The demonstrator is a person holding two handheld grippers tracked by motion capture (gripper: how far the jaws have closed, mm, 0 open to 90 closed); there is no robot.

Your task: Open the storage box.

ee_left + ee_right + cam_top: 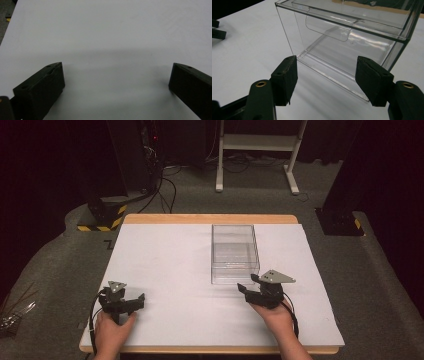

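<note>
The box (235, 253), a clear plastic one with a drawer-like front and a curved pull tab, sits right of centre on the white table (165, 270), just ahead of your right gripper (248, 286). In the right gripper view its jaws stand wide apart with nothing between them, and the near lower edge of the box (332, 47) runs between the two tips. The likely step is to take hold of that front. Aim at the tab (328, 30), not the thin wall, and come in level so both pads meet it squarely. Clear plastic is slick and light, so close slowly; the box may slide across the table. Your left gripper (121, 301) rests wide open over bare table, well apart from the box; bring it over to steady the box's far side if it shifts.
</note>
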